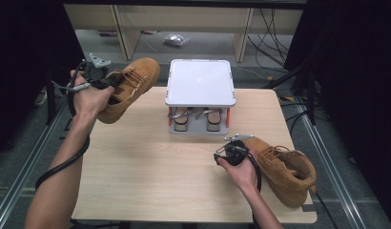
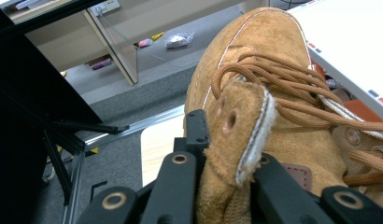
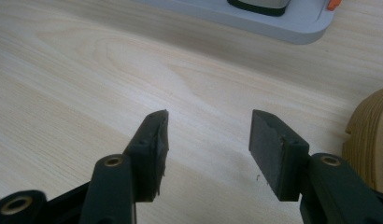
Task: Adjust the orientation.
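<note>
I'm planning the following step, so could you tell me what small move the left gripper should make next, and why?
Probably carry the lifted boot toward the white shoe rack. The left gripper is shut on its tongue and holds it off the table, beside the rack, while the right gripper hangs open by the second boot.

Both forearms are showing bare, with no sleeves. Each hand is carrying a black two-jaw gripper: the left gripper and the right gripper. A grey three-cornered plate is sitting on top of each. Thick black cables are trailing along the arms. Brass-coloured rivets are shining on the black jaw links, and the flat dark pads are looking worn at the edges.
</note>
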### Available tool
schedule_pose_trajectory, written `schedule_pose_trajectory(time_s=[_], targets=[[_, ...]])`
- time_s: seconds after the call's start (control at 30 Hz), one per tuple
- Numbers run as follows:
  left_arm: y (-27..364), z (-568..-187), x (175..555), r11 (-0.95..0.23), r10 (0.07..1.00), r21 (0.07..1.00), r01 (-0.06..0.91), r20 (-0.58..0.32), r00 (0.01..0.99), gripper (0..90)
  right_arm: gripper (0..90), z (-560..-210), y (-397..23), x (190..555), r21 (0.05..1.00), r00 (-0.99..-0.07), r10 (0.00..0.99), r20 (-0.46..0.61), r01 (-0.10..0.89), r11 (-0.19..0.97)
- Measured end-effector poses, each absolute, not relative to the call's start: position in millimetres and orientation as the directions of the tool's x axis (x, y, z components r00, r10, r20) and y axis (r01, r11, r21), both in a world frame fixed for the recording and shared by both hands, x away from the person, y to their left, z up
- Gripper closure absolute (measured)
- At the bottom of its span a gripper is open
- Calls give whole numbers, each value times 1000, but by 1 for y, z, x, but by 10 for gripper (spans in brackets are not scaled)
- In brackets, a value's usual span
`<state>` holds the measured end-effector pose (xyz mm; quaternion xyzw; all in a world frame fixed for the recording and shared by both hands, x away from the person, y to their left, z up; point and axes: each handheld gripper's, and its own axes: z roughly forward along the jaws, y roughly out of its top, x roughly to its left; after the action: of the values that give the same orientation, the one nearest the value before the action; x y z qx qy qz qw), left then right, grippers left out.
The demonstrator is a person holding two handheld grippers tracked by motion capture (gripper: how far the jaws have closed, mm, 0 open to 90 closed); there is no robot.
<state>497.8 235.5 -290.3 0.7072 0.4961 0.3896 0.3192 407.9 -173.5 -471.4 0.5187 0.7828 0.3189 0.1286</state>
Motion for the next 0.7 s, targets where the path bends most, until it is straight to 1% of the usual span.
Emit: schedule_pose_trajectory(time_s=[0.33, 0.37, 0.43, 0.53, 0.63, 0.7], targets=[[224, -280, 508, -311, 948, 846, 434, 243, 205, 855, 479, -472, -174, 408, 639, -437, 891, 125, 723, 265], [220, -278, 510, -317, 946, 847, 426, 249, 208, 855, 479, -471, -173, 406, 626, -416, 898, 143, 741, 243], [218, -275, 512, -316, 946, 850, 421, 247, 211, 855, 479, -472, -174, 407, 639, -437, 891, 123, 722, 266], [213, -271, 515, -314, 946, 854, 416, 243, 216, 855, 479, -471, -173, 405, 629, -420, 897, 137, 737, 249], [206, -267, 519, -314, 945, 858, 408, 240, 222, 855, 478, -473, -173, 406, 637, -429, 894, 130, 727, 256], [203, -265, 520, -321, 942, 856, 405, 246, 227, 855, 478, -472, -173, 405, 629, -417, 898, 140, 737, 245]])
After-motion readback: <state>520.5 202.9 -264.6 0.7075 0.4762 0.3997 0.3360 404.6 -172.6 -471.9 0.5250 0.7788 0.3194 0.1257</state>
